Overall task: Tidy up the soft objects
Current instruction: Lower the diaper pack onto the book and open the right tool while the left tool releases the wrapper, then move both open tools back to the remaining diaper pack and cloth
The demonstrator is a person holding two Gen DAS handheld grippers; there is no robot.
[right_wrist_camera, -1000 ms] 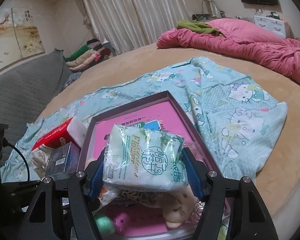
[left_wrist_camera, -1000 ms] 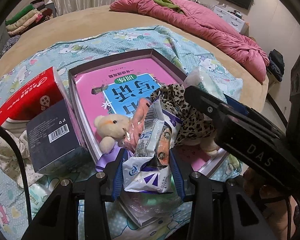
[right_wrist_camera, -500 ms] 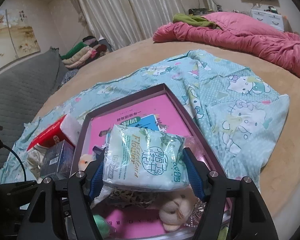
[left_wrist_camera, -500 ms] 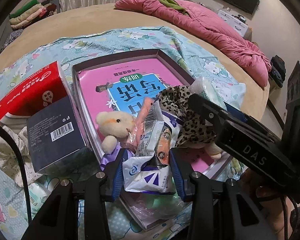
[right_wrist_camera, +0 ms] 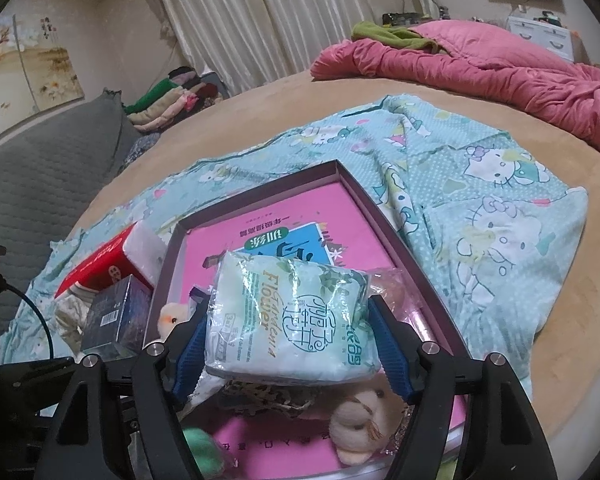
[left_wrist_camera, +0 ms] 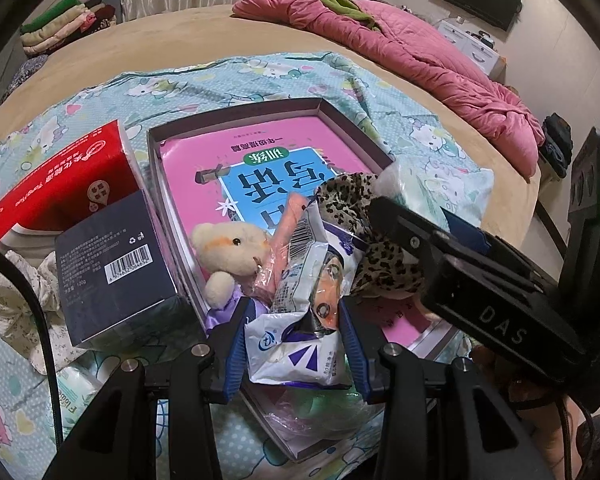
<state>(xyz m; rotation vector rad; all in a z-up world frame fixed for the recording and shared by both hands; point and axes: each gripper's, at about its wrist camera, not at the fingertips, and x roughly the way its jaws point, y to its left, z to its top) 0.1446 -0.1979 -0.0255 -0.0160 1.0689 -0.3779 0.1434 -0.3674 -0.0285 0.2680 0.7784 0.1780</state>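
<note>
Both grippers hang over the near end of the shallow box [left_wrist_camera: 352, 128], which serves here as the landmark for all positions.

The left gripper [left_wrist_camera: 294, 346] is clenched on a white and blue snack packet [left_wrist_camera: 300, 344]. The blue pads press both sides of the packet's lower end, while its long axis runs away from the gripper toward the box's far wall. The packet sits above the box's near left corner, just beside a cream plush bear [left_wrist_camera: 232, 250] lying inside the box.

The right gripper [right_wrist_camera: 288, 346] carries a pale green tissue pack [right_wrist_camera: 288, 320] between its jaws. These have just been opening. A sliver of gap appears at the right pad, so the grip looks to be releasing, though whether the left pad has let go cannot be told. The pack lies crosswise, its long axis spanning jaw to jaw, above a leopard-print soft toy [right_wrist_camera: 268, 398] and a second cream plush [right_wrist_camera: 358, 416] at the box's near end.

Judgement: the pack is directly over the box interior and needs only to drop. The right hand is the acting one; the left should hold until the space is clear.

Outside the box's left wall stand a red tissue box [left_wrist_camera: 56, 184] and a dark carton [left_wrist_camera: 112, 264].
</note>
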